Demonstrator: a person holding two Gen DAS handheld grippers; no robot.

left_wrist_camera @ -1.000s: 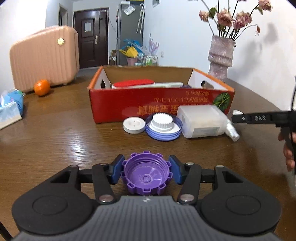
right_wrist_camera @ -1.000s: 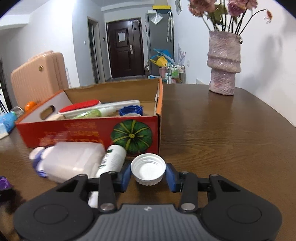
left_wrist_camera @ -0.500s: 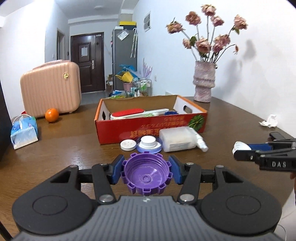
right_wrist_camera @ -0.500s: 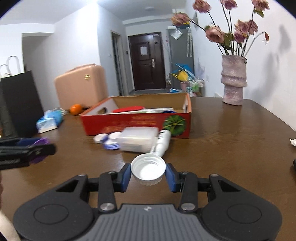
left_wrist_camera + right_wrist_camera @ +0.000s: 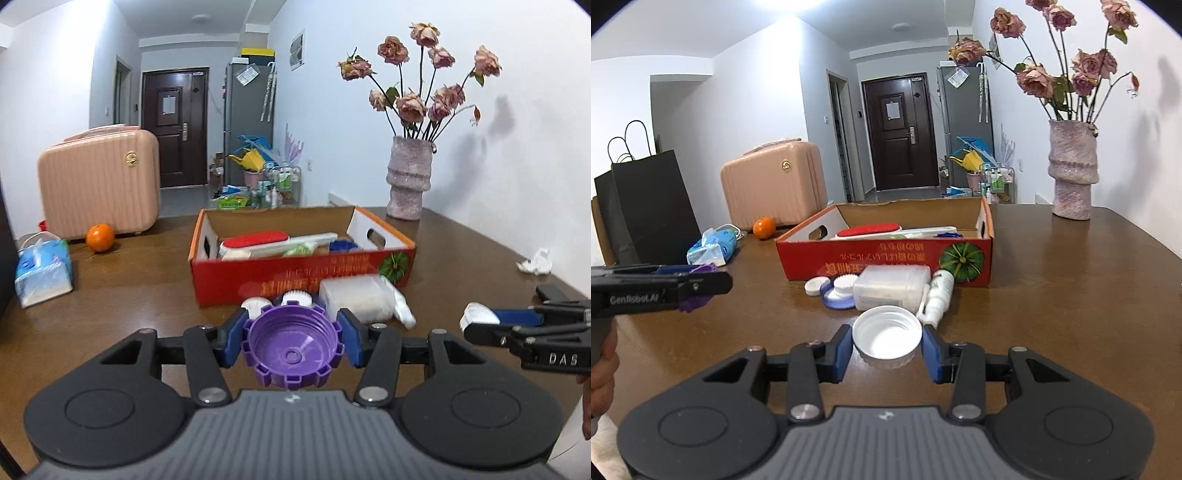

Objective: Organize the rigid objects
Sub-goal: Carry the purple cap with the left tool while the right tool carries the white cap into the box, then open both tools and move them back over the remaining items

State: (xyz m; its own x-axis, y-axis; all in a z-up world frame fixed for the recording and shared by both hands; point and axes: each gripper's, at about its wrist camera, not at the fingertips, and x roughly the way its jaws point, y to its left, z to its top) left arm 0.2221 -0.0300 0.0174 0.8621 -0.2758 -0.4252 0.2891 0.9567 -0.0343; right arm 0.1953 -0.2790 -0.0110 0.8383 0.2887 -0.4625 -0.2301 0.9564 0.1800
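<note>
While we hold a purple cap [image 5: 291, 350] in our left claw [image 5: 292, 341] and a white cap [image 5: 886, 336] in our right claw [image 5: 886, 345], the red cardboard box [image 5: 295, 282] shows a red-topped brush [image 5: 256, 240]; its other contents stay half-hidden.

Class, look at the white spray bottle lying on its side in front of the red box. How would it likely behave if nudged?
The white spray bottle looks round-bodied and lies flat, so it would probably roll. It seems small and plastic, likely light. Resting against the translucent container, it may be blocked on that side.
</note>
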